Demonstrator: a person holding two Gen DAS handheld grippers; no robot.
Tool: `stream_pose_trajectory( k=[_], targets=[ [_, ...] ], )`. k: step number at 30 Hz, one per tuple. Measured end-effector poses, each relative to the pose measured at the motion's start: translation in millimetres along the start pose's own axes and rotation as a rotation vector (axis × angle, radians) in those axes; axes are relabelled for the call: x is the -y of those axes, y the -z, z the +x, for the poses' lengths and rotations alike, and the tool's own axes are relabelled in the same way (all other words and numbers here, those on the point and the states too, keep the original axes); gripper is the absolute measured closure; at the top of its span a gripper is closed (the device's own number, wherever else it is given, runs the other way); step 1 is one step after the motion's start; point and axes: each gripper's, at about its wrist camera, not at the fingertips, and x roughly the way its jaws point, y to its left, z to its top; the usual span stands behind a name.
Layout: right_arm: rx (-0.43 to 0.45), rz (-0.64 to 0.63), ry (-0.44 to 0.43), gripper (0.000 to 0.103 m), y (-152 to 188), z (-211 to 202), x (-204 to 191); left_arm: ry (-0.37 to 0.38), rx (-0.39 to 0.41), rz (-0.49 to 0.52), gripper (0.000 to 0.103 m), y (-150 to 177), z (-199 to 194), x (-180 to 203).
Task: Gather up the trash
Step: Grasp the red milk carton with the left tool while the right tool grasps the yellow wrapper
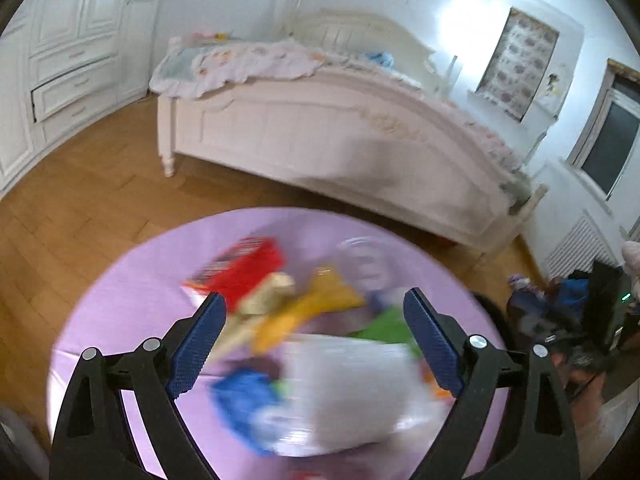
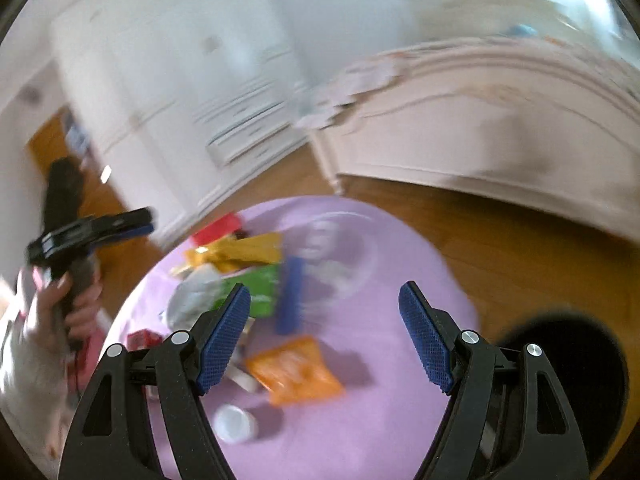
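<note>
While both views were smeared by motion, the layout could be read well enough: a round lilac counter (image 2: 372, 432) carried a loose heap of trash, and both claws hung above it with nothing between their pads. The left claw (image 1: 314, 312) was spread wide, its blue pads (image 1: 198, 344) framing a white plastic bag (image 1: 352, 388) that lay at about 6 o'clock on the counter, with a blue wrapper (image 1: 244, 400) just beside it at 7 o'clock. Farther off, a red box (image 1: 244, 268) sat at 11 o'clock, touching a yellow wrapper (image 1: 316, 304) near the middle. The right claw (image 2: 324, 296) was likewise spread and empty. In its view an orange snack packet (image 2: 294, 372) lay apart from the heap, toward 6 o'clock, with a white cup (image 2: 234, 424) near it at 7 o'clock, while a green packet (image 2: 256, 288) and a blue bar-shaped item (image 2: 290, 296) sat in the middle. A clear container (image 2: 340, 248) at 1 o'clock was too blurred to name further. A dark round bin (image 2: 568, 380) stood on the wooden floor (image 2: 520, 248) beside the counter at 4 o'clock, likely placed there so each piece could be dropped in with a short swing. Judging from the wide openings, collecting had not yet taken hold of anything; the isolated orange packet looked the easiest first pick for the right side
</note>
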Motion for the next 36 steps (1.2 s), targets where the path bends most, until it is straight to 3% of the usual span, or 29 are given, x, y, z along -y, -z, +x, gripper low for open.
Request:
stream_pose_trajectory(
  k=[4, 9, 14, 19, 21, 25, 27, 32, 36],
  targets=[
    [-0.088, -0.27, -0.036, 0.027, -34, 46, -44, 0.065, -0.081, -0.003, 0.014, -8, 27, -42],
    [-0.214, -0.521, -0.07, 0.039, -53, 104, -70, 0.135, -0.155, 0.031, 0.014, -11, 54, -64],
    [-0.276, -0.675, -0.129, 0.039, -58, 147, -85, 0.224, -0.223, 0.059, 0.014, -13, 78, -77],
    [-0.362, -0.799, -0.199, 0.039, -52, 186, -109, 0.265, -0.27, 0.035, 0.014, -9, 94, -89],
    [-0.397, -0.825, -0.21, 0.042, -50, 198, -113, 0.283, -0.271, 0.03, 0.014, -6, 97, -93],
    [-0.429, -0.805, -0.248, 0.065, -47, 205, -115, 0.298, -0.251, 0.027, 0.017, -4, 93, -91],
    [-0.421, -0.787, -0.252, 0.067, -45, 202, -115, 0.3, -0.251, 0.025, 0.04, -1, 93, -92],
    [-0.364, -0.768, -0.223, 0.07, -42, 181, -114, 0.268, -0.212, 0.022, 0.047, 2, 87, -89],
    [-0.283, -0.71, -0.217, 0.073, -48, 149, -111, 0.274, -0.125, -0.011, 0.052, -1, 58, -84]
  ],
)
